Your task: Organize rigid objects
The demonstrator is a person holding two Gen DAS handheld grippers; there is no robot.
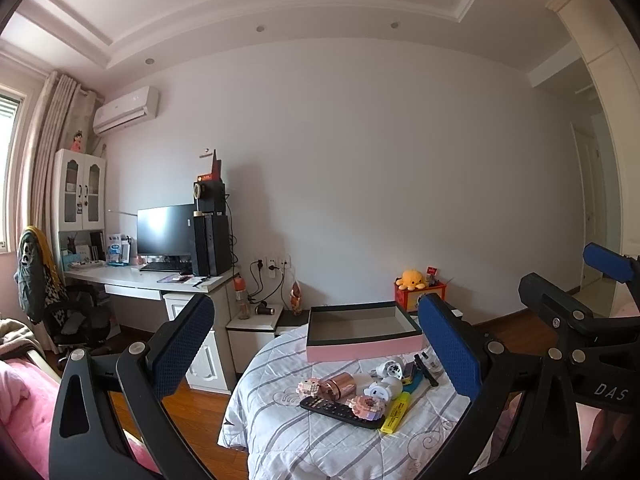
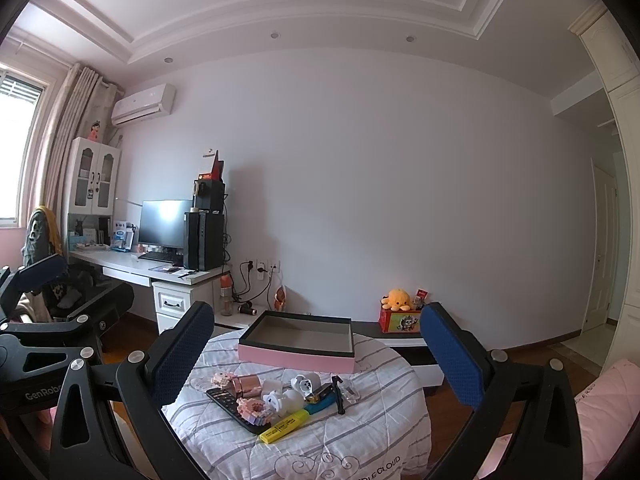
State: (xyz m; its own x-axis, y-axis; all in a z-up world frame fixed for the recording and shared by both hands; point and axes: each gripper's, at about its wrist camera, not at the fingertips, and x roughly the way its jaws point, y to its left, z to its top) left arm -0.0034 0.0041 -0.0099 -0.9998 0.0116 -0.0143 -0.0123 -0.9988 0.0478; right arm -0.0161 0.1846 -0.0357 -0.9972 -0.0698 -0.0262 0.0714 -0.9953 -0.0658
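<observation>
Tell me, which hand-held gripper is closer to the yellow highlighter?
Neither clearly. The yellow highlighter lies ahead of both: slightly right of centre for the left hand-held gripper, slightly left for the right hand-held gripper. Both are open and hover short of it.

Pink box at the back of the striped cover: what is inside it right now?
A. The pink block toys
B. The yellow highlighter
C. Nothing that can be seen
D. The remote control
C. The pink box shows only its bare grey floor, while the remote control, yellow highlighter and block toys all lie in front of it on the cover.
</observation>
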